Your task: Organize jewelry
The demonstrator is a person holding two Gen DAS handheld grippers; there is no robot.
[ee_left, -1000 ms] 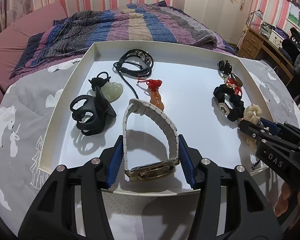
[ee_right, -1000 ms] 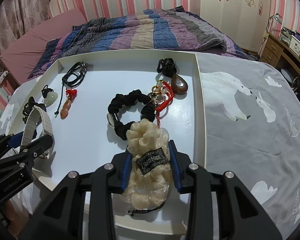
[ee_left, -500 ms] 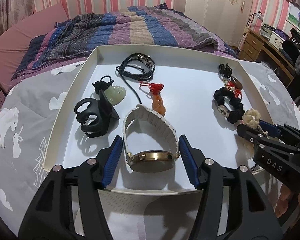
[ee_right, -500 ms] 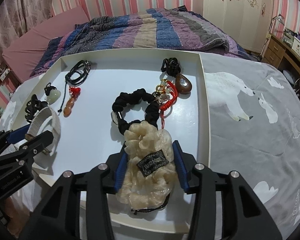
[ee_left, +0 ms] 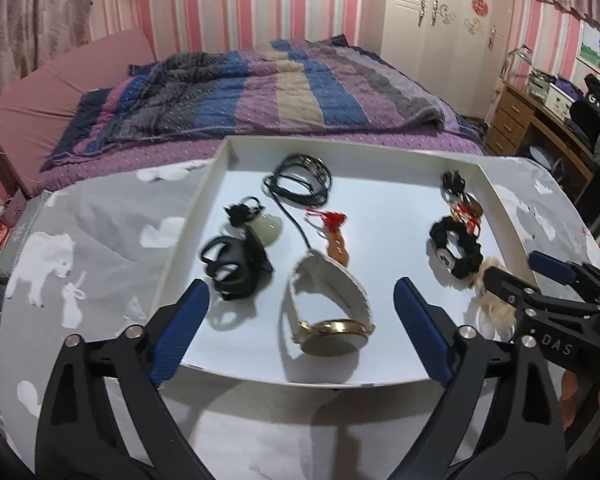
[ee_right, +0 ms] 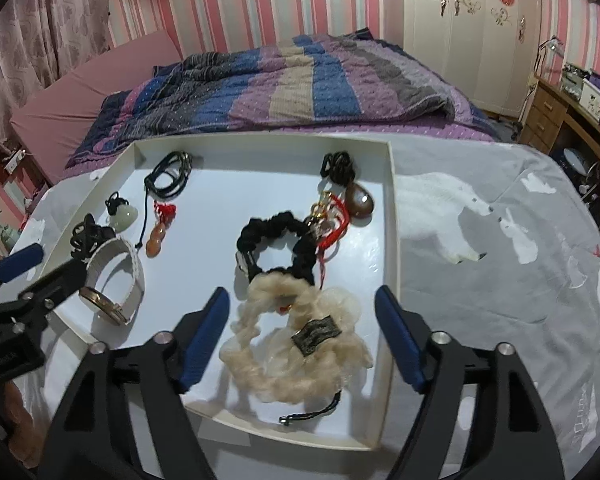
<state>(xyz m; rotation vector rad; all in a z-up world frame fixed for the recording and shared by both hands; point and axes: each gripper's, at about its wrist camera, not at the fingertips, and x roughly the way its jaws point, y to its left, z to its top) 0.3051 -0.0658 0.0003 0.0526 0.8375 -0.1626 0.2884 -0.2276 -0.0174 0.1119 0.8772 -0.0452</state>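
White tray (ee_left: 380,382) is set on a grey animal-print bedspread (ee_left: 80,264), w/ the jewelry spread inside it.

Left claw (ee_left: 300,312) is seen spread wide; its jaws have just been opening. The white-strap watch (ee_left: 332,312) lies between the blue pads (ee_left: 180,336) but is touched by neither; it rests on the tray floor near the front rim, gold case toward the camera.

Right claw (ee_right: 300,328) is likewise spread, jaws having just been opening. The cream scrunchie (ee_right: 296,348) is left lying on the tray between the pads (ee_right: 206,336), not pinched; a dark label is seen on top and a black cord end trails at the front.

Also in the tray:
- black scrunchie (ee_right: 280,248), touching the cream one at its far side
- red-cord charm (ee_right: 328,224) and brown pendant (ee_right: 359,201) w/ black knotted cord, near the right wall
- black hair clip (ee_left: 236,264) and pale green pendant (ee_left: 266,226), left side
- orange gourd charm (ee_left: 336,246) w/ red knot, just beyond the watch
- black coiled cord necklace (ee_left: 300,178), toward the back

A striped quilt (ee_left: 260,96) is bunched beyond the tray. Fingers (ee_left: 584,400) of a hand are visible behind the right claw in the left wrist view.
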